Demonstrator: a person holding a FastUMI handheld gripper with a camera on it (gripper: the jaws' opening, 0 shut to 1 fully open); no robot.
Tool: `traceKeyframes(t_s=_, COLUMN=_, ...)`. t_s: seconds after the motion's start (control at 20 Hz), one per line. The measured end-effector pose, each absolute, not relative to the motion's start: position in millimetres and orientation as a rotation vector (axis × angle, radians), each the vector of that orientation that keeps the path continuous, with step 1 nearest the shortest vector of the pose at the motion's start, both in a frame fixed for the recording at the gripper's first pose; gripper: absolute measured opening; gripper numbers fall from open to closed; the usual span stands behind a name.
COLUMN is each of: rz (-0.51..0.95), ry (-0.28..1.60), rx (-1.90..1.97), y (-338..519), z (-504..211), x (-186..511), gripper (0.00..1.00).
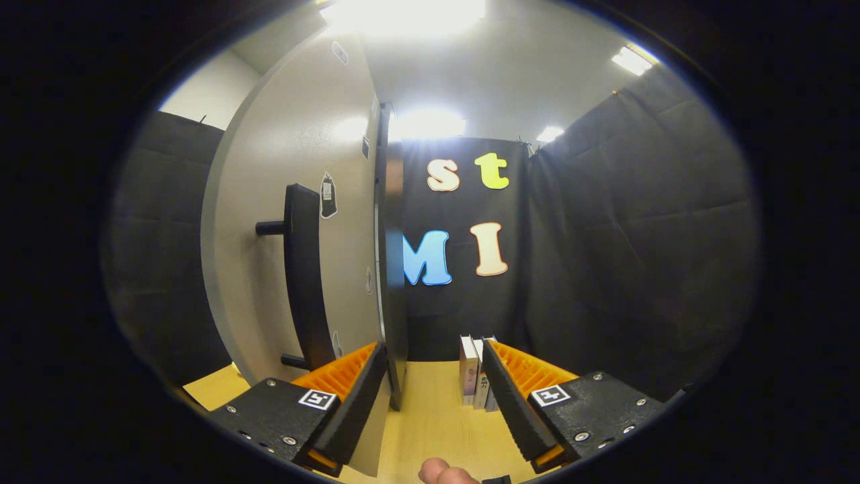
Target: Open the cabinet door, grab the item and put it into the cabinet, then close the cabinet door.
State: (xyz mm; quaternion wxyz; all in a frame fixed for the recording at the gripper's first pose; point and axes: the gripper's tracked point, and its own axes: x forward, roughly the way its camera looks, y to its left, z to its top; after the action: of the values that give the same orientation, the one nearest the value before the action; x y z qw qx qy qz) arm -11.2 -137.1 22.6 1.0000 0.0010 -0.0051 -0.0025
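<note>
Tool (433,376) fingers spread, straddling cabinet door (295,202) edge above table (437,417).

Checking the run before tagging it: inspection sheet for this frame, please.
Surface: wooden tabletop, bare between the fingers.
Job's things: cabinet door swung open, its edge between the fingers; dark bar handle on its face; small boxes upright on the table, beside the right finger.
Clutter: nothing seen.
Grippers: gripper open, fingers either side of the door edge, not pressing; a fingertip shows beneath.
Cables: nothing seen.
Surroundings: black cloth wall, ceiling lights.
</note>
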Motion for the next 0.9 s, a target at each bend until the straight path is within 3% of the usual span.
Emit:
traceKeyframes(t_s=0.25, rz=0.032, ry=0.007, rx=0.016, y=-103, z=18, x=6, gripper=0.89)
traceKeyframes(t_s=0.9, rz=0.169, ry=0.087, rx=-0.007, y=107, z=-3, x=52, gripper=0.92)
